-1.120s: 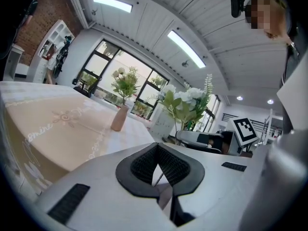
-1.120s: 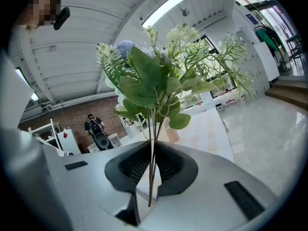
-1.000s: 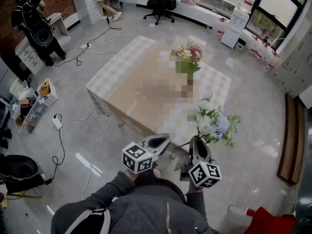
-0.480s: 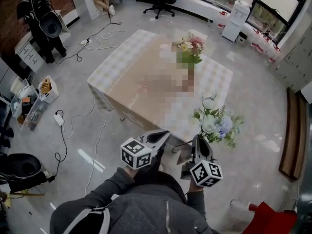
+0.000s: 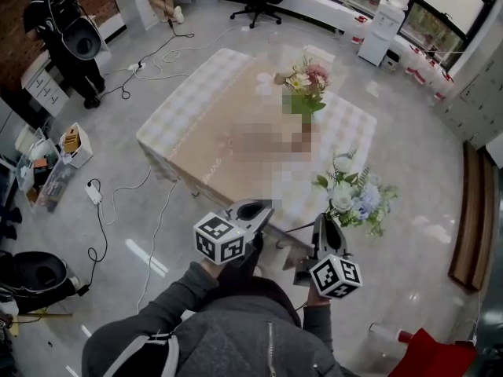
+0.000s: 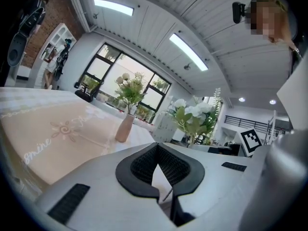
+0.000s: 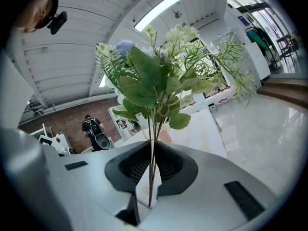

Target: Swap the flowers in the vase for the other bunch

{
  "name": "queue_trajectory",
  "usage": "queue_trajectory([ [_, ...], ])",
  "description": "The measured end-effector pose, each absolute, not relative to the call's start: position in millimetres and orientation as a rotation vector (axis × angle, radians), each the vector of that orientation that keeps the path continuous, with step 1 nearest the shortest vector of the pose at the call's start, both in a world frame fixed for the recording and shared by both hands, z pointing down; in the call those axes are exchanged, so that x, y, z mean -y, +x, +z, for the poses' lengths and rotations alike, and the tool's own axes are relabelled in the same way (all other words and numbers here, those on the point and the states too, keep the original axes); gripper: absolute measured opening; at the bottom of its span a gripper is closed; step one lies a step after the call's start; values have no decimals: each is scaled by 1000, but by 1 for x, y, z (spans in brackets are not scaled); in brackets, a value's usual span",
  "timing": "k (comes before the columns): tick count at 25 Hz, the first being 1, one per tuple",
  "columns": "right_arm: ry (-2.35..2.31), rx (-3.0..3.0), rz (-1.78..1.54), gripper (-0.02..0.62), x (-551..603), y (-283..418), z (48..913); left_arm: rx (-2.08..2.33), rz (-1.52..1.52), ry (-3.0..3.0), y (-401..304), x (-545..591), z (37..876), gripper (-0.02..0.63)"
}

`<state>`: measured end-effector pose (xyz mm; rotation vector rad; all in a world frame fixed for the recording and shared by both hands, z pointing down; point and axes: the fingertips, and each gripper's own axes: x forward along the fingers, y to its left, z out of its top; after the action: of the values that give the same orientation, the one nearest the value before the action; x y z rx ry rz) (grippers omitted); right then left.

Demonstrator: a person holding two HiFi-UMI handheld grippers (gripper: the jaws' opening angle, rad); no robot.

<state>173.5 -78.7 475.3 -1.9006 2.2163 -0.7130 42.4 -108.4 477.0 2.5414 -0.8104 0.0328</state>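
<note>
Left gripper (image 5: 253, 210), closed & empty, and right gripper (image 5: 322, 226), clamped on white bunch (image 5: 354, 195), edged toward table (image 5: 196, 124), prob. approach; old flowers (image 5: 306, 85), upper centre, not swapped yet.

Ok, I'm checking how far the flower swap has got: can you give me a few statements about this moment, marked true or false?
The right gripper is shut on the stems of the white and blue bunch. True.
The left gripper holds a flower. False: it is shut with nothing between its jaws.
The vase on the table is empty. False: it holds the pink and yellow flowers.
The vase stands upright. True.
</note>
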Motion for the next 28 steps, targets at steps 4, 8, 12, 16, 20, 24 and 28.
queue_trajectory([
  [4, -1912, -2196, -714, 34, 104, 186, 472, 811, 25, 2550, 51, 136, 473, 9],
  [8, -1923, -2185, -701, 34, 130, 198, 466, 810, 20, 2552, 59, 162, 469, 9],
  [12, -1931, -2173, -707, 34, 151, 207, 461, 813, 19, 2552, 66, 184, 465, 9],
  [16, -1932, -2148, -714, 35, 169, 215, 458, 824, 13, 2547, 68, 207, 465, 9],
  [20, -1941, -2114, -717, 35, 183, 226, 454, 838, 16, 2544, 70, 229, 467, 9],
  [24, -1961, -2082, -711, 34, 200, 237, 449, 837, 18, 2544, 73, 249, 465, 9],
  [28, -1977, -2068, -695, 34, 216, 242, 444, 829, 23, 2544, 75, 267, 465, 9],
])
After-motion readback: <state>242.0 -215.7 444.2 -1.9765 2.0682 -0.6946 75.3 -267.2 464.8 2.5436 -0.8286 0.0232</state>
